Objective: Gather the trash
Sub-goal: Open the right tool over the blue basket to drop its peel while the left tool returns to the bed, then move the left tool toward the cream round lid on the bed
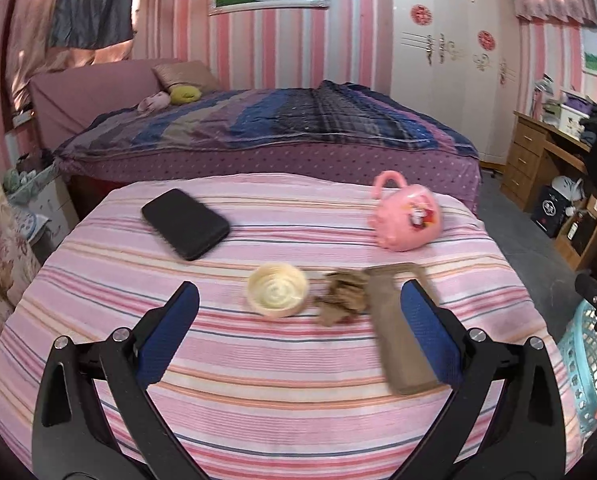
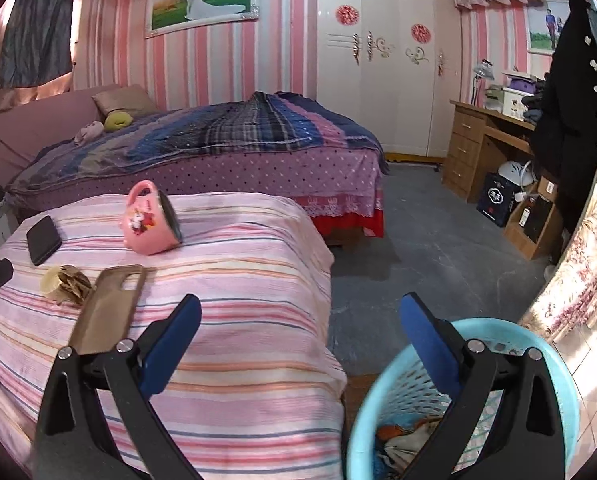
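Here, a striped cloth covers the bedroom table.

We see a surface under a pink striped cloth. On it lie a black phone, a pink mug on its side (handle upward), a cream round lid, brown crumpled scraps just beside the lid, and a tan phone case touching the scraps.

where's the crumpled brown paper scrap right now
In the left wrist view the crumpled brown paper scrap lies on the pink striped cloth, between the round cream lid and the flat tan phone case.
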Demonstrator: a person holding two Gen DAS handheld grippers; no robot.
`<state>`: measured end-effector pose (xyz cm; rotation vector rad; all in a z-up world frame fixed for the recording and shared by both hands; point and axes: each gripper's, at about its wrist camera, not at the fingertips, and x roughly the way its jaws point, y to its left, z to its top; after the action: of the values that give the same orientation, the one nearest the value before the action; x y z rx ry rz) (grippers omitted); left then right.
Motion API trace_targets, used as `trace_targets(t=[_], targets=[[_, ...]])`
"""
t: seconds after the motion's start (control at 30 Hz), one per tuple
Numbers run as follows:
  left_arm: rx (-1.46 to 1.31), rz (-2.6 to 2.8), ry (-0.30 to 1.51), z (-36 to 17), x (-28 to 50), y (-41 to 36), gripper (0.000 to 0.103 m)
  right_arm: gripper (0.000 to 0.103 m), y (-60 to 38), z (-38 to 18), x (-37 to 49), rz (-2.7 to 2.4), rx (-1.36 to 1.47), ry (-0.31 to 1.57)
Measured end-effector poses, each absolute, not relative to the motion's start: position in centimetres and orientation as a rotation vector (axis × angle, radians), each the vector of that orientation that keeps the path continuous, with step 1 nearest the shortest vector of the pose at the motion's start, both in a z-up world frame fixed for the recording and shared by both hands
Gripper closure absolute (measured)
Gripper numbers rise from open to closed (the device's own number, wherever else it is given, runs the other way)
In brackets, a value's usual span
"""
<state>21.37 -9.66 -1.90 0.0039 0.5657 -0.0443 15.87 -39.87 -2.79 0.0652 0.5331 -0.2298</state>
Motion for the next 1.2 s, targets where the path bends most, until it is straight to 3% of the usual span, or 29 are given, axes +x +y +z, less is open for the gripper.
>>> trace_targets(t=[0.6,1.2], targets=[[-0.068,0.055,0.608,-3.3,22.9,-1.8,0.006,0.006,-33.2,-4.0,17.7,-0.165,-0.032,0.577],[-0.017,0.058,0.730,-6.4,27.8,-3.0,0.006,0.006,-30.2,-6.4,20.5,-0.141,-0.092,0.642]])
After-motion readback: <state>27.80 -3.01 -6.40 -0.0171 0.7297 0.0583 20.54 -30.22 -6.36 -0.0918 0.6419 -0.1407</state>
